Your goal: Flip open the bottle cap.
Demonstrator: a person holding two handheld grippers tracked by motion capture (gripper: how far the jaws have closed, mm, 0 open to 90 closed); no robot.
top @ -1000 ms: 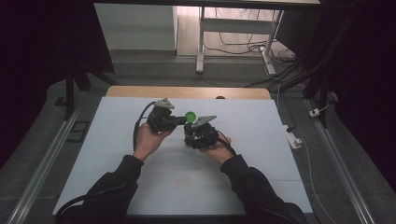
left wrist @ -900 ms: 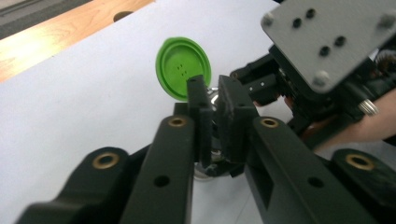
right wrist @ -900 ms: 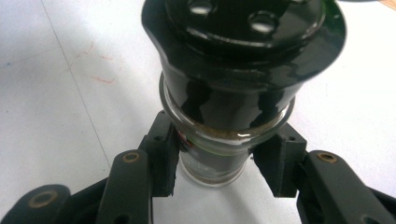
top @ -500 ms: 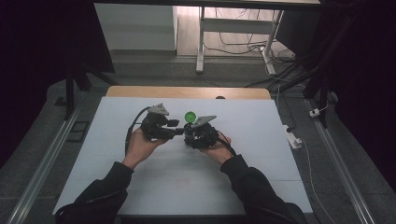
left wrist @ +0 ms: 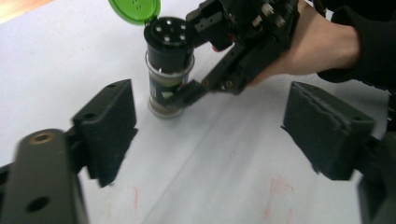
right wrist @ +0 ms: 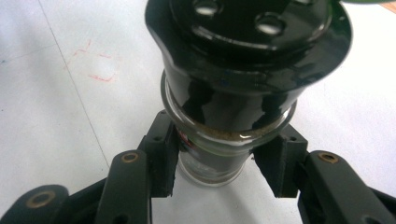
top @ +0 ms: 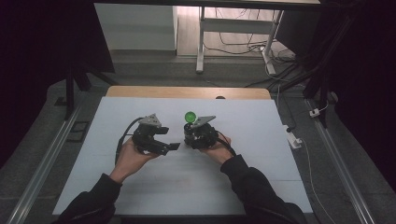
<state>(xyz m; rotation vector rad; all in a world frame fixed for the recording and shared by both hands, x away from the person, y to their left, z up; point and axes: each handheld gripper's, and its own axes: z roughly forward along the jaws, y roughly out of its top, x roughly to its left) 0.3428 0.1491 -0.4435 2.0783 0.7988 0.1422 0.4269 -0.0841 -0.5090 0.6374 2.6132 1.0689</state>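
Note:
A small glass spice jar (left wrist: 169, 60) with a black shaker top stands upright on the white table (top: 261, 158). Its green flip lid (top: 190, 116) is swung open. My right gripper (right wrist: 219, 168) is shut on the jar's glass body, one jaw on each side, and holds it near the table's middle (top: 192, 133). My left gripper (top: 169, 138) is open with nothing between its jaws. It sits a little left of the jar and points at it, jaws spread wide in the left gripper view (left wrist: 217, 126).
A wooden strip (top: 187, 92) runs along the table's far edge, with a small dark object (top: 219, 97) on it. A white plug block (top: 293, 138) hangs off the right edge. Metal rails flank the table; faint red marks (right wrist: 100, 65) show on the surface.
My left gripper has drawn back from the jar's lid, moving left and toward the person. The right gripper and jar have stayed put with the green lid open.

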